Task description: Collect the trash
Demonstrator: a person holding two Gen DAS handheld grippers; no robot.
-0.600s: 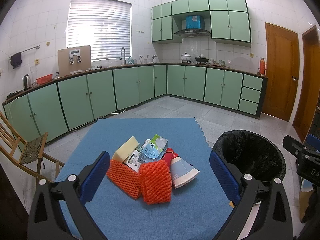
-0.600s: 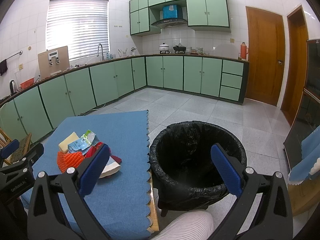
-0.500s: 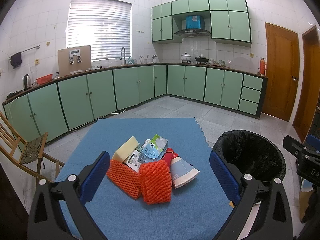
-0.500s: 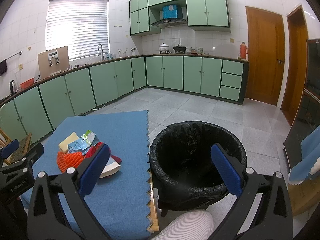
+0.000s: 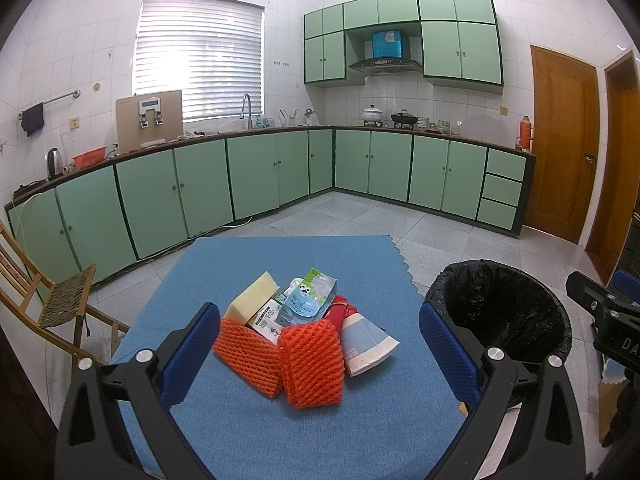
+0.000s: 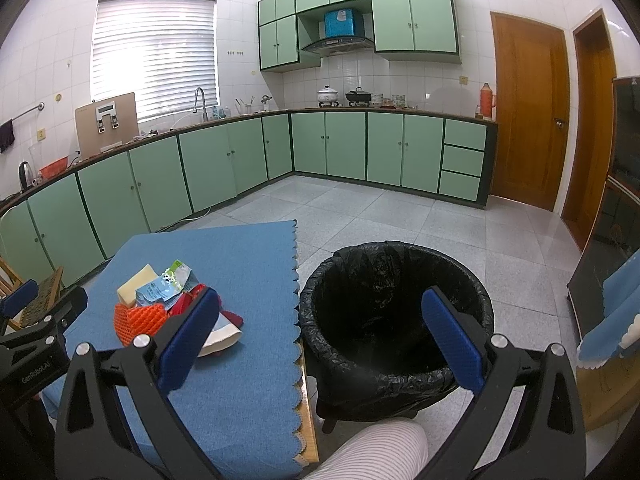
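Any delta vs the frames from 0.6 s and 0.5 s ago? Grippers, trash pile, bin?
No visible change. The left gripper and right gripper are both open and empty, as before. The trash pile lies untouched on the blue mat, and the black-lined bin stands in the same place beside it.

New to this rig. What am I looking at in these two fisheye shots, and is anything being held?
There is no robot arm: a person holds a two-finger gripper in each hand, and each carries a camera looking forward along its blue-padded fingers.

The left wrist view shows the left gripper open over a blue mat, aimed at a trash pile: two orange foam nets, a yellow sponge, a printed pouch and a paper cup.

The right wrist view shows the right gripper open, facing a black-lined bin beside the mat.

Neither gripper holds anything.
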